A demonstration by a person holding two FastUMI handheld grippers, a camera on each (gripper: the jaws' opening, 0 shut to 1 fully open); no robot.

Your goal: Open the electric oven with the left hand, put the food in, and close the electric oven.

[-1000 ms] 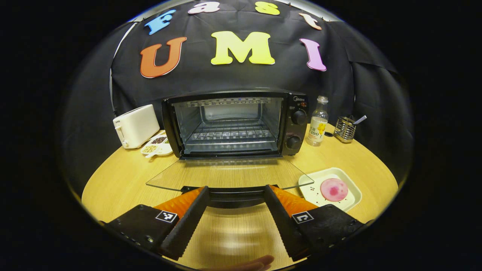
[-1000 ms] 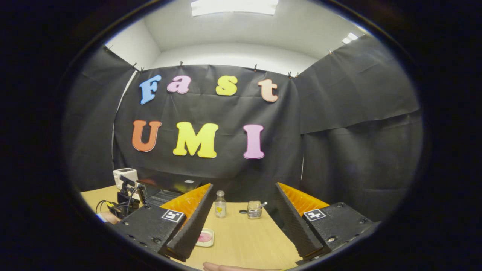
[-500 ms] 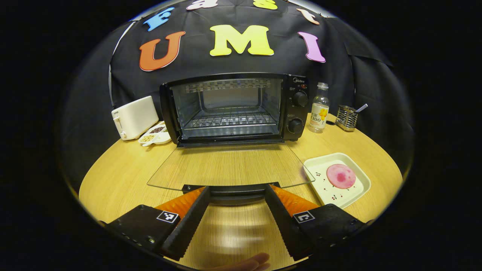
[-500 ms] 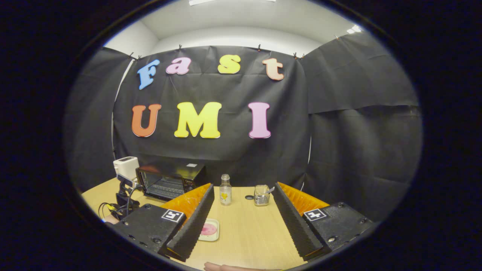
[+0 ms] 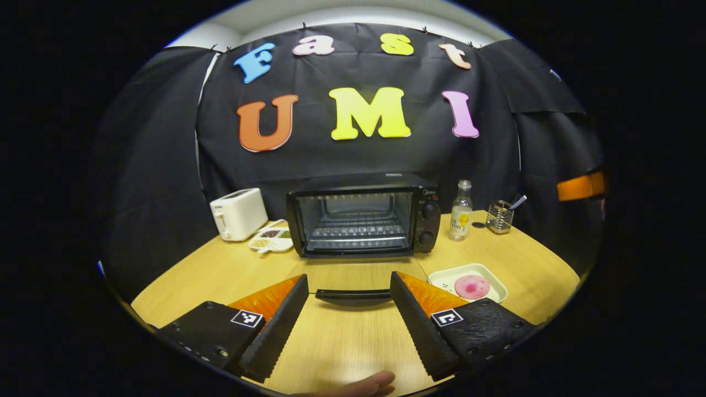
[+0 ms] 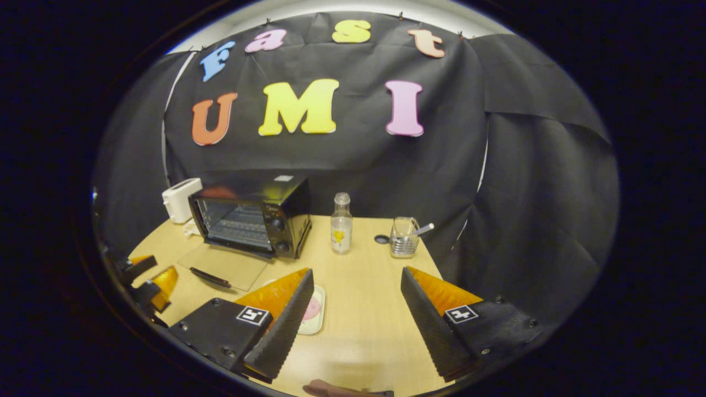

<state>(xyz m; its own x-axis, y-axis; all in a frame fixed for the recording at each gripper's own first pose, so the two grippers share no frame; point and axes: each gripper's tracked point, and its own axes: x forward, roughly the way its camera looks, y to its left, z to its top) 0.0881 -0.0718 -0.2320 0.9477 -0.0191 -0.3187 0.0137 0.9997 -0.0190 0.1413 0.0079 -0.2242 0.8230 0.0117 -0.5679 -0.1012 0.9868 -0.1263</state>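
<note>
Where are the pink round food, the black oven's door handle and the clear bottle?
Pink round food (image 5: 472,286), left gripper view, its middle.
Black oven's door handle (image 5: 353,296), left gripper view, middle of the bar.
Clear bottle (image 6: 341,230), right gripper view, its body.

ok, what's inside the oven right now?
The oven stands with its glass door folded flat on the table. Inside, a bare wire rack shows; no food on it. The pink food sits on its plate. The cavity's ceiling is hidden.
</note>
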